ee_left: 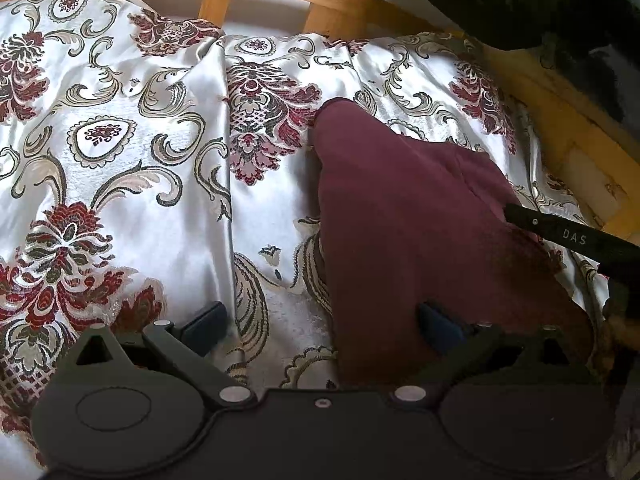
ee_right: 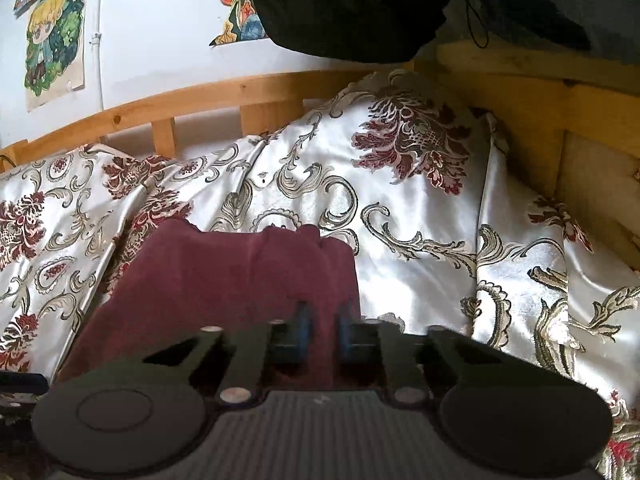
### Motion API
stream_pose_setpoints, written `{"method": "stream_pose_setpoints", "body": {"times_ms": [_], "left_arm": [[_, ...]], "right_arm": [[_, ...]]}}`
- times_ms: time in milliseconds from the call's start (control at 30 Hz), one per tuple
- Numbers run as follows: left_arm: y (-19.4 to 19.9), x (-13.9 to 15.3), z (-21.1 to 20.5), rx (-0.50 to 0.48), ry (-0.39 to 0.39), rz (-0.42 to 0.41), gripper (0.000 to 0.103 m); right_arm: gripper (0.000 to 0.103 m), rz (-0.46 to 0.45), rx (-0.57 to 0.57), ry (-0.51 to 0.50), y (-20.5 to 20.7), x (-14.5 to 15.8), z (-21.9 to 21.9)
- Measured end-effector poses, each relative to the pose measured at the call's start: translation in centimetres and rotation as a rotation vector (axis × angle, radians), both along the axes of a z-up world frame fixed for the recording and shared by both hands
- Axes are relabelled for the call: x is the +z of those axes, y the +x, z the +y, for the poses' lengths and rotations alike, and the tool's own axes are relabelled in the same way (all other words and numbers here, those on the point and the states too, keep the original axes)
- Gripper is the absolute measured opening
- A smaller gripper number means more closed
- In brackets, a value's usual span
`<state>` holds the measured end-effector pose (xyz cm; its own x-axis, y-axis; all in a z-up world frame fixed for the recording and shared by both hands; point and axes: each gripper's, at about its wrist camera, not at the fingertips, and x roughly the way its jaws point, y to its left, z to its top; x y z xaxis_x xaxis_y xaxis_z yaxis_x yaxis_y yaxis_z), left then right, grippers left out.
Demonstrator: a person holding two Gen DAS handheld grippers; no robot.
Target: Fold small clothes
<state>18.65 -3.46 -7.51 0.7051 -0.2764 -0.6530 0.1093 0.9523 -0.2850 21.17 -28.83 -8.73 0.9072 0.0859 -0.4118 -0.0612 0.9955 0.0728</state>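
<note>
Left wrist view: left gripper (ee_left: pixel 320 322), fingers spread wide, grasping nothing; maroon garment (ee_left: pixel 400 216) lies on bed's satin floral cover (ee_left: pixel 120 128), right finger over its edge.

Right wrist view: right gripper (ee_right: pixel 323 330), fingers clenched on garment's near edge. Risk: slick cover shifts, fold skews.

Near edge of maroon cloth (ee_right: pixel 224 276) behind right tongs (ee_right: pixel 323 330), grip perhaps closed; posters (ee_right: pixel 54 40) cropped.
</note>
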Motion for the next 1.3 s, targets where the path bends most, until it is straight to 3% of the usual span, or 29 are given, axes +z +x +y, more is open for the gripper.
{"method": "stream_pose_setpoints", "body": {"times_ms": [133, 200, 300, 400, 533, 700, 900, 1067, 1200, 1300], "left_arm": [[-0.1, 0.8, -0.1, -0.007, -0.018, 0.004, 0.102], [-0.8, 1.5, -0.4, -0.063, -0.031, -0.056, 0.102], [-1.6, 2.0, -1.8, -0.151, 0.020, -0.104, 0.102], [-1.5, 1.2, -2.5, -0.163, 0.037, -0.053, 0.102], [-0.9, -0.1, -1.4, -0.128, -0.070, 0.032, 0.102], [-1.2, -0.2, -1.7, -0.141, -0.041, 0.019, 0.102], [-1.3, -0.3, -1.6, -0.140, -0.045, 0.015, 0.102], [-1.2, -0.2, -1.6, -0.139, -0.046, 0.013, 0.102], [-1.3, -0.2, -1.6, -0.140, -0.048, 0.012, 0.102], [-1.3, -0.2, -1.6, -0.140, -0.050, 0.011, 0.102]], "right_arm": [[0.006, -0.059, -0.022, -0.020, -0.9, 1.1, -0.1], [0.006, -0.067, -0.026, -0.035, -0.9, 1.4, -0.2], [0.006, -0.026, -0.035, -0.009, -0.4, 0.8, -0.7], [0.006, 0.026, -0.046, 0.012, 0.2, -0.1, -1.0], [0.008, 0.048, -0.044, 0.028, 0.3, -0.5, -1.3], [0.044, 0.035, -0.047, 0.098, 0.1, -0.1, -2.3], [0.069, 0.034, -0.005, 0.173, 0.3, -0.2, -2.8], [0.078, 0.062, 0.022, 0.134, 0.8, -0.5, -2.1], [0.080, 0.075, 0.027, 0.011, 0.8, -0.9, -0.5], [0.076, 0.077, 0.017, 0.000, 0.8, -0.9, -0.4]]}}
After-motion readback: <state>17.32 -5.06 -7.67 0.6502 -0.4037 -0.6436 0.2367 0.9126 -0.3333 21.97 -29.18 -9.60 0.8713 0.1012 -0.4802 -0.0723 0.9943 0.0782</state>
